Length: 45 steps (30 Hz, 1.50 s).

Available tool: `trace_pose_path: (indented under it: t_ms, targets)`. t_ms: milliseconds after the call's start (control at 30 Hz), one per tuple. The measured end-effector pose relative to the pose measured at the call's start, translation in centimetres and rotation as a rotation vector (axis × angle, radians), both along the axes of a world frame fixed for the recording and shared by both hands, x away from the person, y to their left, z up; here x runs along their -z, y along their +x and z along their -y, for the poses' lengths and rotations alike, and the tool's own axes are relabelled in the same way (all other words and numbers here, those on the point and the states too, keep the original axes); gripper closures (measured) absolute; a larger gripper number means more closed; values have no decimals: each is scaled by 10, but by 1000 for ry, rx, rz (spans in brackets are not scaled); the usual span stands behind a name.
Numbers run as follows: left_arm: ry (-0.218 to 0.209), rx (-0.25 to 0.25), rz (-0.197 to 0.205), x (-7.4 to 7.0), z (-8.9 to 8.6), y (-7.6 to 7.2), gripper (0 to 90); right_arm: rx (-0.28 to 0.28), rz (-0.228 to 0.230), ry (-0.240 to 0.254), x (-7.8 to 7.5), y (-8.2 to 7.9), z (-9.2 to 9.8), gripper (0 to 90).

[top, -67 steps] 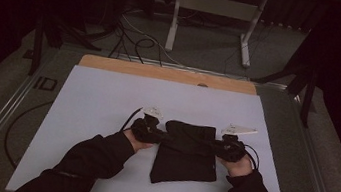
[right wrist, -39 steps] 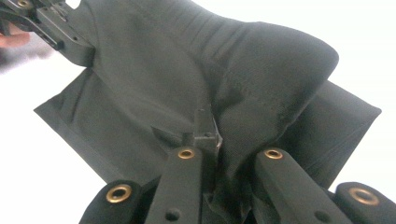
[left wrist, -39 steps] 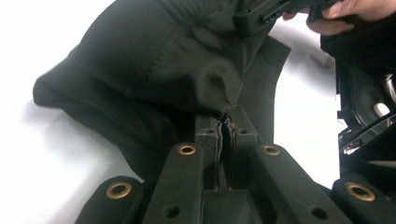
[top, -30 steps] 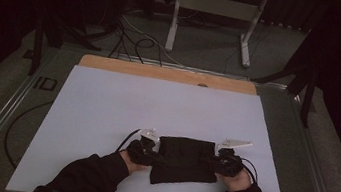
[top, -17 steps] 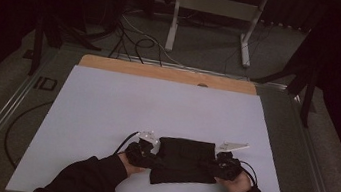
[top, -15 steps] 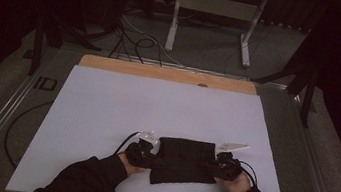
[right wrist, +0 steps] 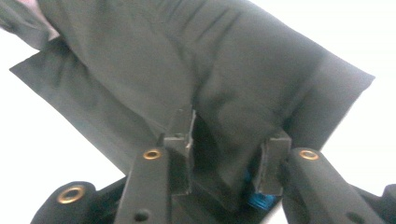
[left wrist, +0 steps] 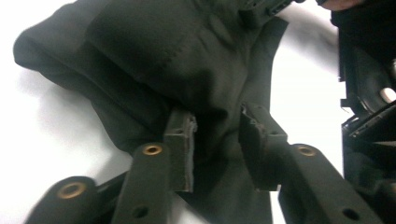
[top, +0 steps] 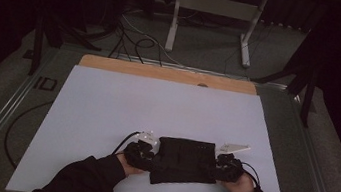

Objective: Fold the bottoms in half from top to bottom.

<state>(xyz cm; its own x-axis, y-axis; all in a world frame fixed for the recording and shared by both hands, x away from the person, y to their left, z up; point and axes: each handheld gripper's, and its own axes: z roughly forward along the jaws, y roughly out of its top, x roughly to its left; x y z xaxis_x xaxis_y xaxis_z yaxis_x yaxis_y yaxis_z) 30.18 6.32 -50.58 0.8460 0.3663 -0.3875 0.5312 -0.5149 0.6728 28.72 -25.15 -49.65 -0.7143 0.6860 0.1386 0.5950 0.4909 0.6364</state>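
Observation:
A black cloth (top: 183,161) lies folded on the white sheet (top: 156,109) near the table's front edge. My left gripper (top: 153,160) is at its left edge and my right gripper (top: 212,168) at its right edge. In the left gripper view the jaws (left wrist: 217,126) have just been opening and stand apart, with a fold of the cloth (left wrist: 163,56) loose between them. In the right gripper view the jaws (right wrist: 229,135) have also just been opening. The cloth (right wrist: 233,60) bulges into the gap between them, and the pads do not press on it.
A wooden strip (top: 166,74) runs along the sheet's far edge. Beyond the table stand a metal frame (top: 216,6) and floor cables (top: 136,40). A cable (top: 18,125) loops at the table's left side. The other gripper (left wrist: 369,116) is at the right of the left gripper view.
Both hands have come toward the near edge, bringing the cloth's far edge with them, so the cloth now lies shorter and folded. In the last half second the hands kept still.

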Motion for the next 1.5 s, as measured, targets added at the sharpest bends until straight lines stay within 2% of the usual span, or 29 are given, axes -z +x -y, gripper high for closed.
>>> trace_pose_path:
  t_ms: [67,133,200,300,333,367,400,467,533,567,633,700,800,867,967,1067,1200,1233,1267,1333,1500]
  targets:
    - [-9,-5,4,-5,-5,0,610,16,0,-4,-3,1,5,606]
    - [-7,-11,6,-10,-11,1,594,30,17,-14,-7,1,10,604]
    - [-26,-32,18,-18,-18,3,596,37,41,-23,-14,1,13,608]
    - [-24,-77,56,-28,-24,6,637,50,93,-18,-26,0,17,664]
    - [-24,-77,56,-28,-24,6,644,50,93,-18,-26,0,17,664]
    - [-20,-118,84,-31,-26,9,644,61,114,-11,-30,1,18,694]
    - [-16,-151,91,-31,-26,11,706,77,148,-11,-34,4,17,753]
    - [-7,-192,95,-29,-26,14,758,97,179,-15,-36,10,16,814]
    - [-5,-208,92,-28,-26,17,821,99,186,-18,-36,13,15,849]
    - [11,-232,100,-23,-23,21,821,105,195,-28,-35,16,13,894]
    - [29,-236,94,-18,-21,24,890,128,209,-45,-30,29,12,900]
    - [47,-227,91,-13,-17,27,895,138,205,-73,-25,38,11,900]
    - [27,-209,73,-9,-13,29,895,151,168,-81,-14,50,13,900]
    - [27,-200,71,-8,-10,31,896,152,140,-63,-8,54,15,900]
    - [35,-187,57,-3,-4,35,895,158,105,-66,2,58,18,900]
    - [33,-184,40,1,-2,37,896,158,71,-42,7,59,19,900]
    - [20,-187,28,2,-2,38,895,146,63,-33,8,59,18,900]
    - [13,-185,26,3,-2,38,895,128,28,-9,10,59,16,900]
    - [10,-182,30,2,-2,38,895,118,12,8,11,58,15,900]
    - [1,-174,28,2,-2,37,895,106,0,7,11,56,13,900]
    - [-35,-136,22,-1,0,33,895,91,-16,61,6,50,11,900]
